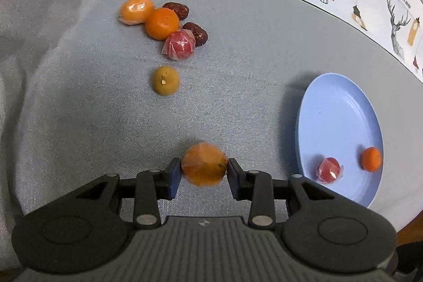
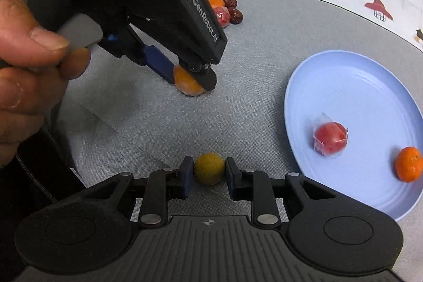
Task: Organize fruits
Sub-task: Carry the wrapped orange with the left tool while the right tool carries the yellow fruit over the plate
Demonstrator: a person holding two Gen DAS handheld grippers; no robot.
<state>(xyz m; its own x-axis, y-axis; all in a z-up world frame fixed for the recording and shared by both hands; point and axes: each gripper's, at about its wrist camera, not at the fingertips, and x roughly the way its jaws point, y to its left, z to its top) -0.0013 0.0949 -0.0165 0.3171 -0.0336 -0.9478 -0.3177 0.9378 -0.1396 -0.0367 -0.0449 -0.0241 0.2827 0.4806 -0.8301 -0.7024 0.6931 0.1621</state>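
Two fruits are lying on the blue plate [image 2: 312, 86]. The left gripper [image 1: 204, 169] is clamping a wrapped orange [image 1: 204, 167] and the right gripper [image 2: 208, 172] is closing around a yellow-green fruit [image 2: 208, 168] — five still clustered on the cloth [image 1: 238, 57].

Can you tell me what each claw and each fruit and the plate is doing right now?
Left claw: shut on the wrapped orange, at the cloth.
Right claw: around the yellow fruit, jaws close on both sides; grip unclear.
Plate: flat on the cloth, holding a wrapped red fruit and a bare orange.
Pile: two oranges, a red fruit and two dates, untouched.
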